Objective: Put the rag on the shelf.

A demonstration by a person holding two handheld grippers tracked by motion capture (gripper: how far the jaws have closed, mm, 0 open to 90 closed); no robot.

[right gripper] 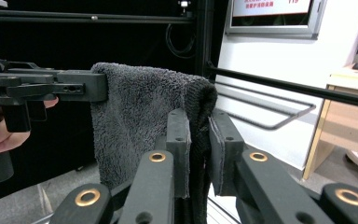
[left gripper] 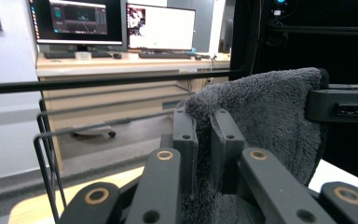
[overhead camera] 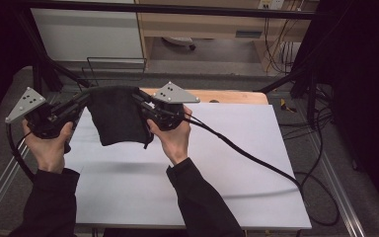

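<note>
A dark grey terry towel is held up above the white tabletop, stretched between the two tongs and hanging clear of the surface. The left tongs are clamped on the towel's upper left corner; in the left gripper view the fabric is seen pinched between the two black jaws. The right tongs are clamped on the upper right corner, and in the right gripper view a folded edge of the cloth is pressed between the jaws. A wire rack is seen beyond the tabletop's far edge. Monitors are lit on a desk in the left gripper view, but their text cannot be read. Red characters and the figure "119" are made out on a wall sign in the right gripper view.
</note>
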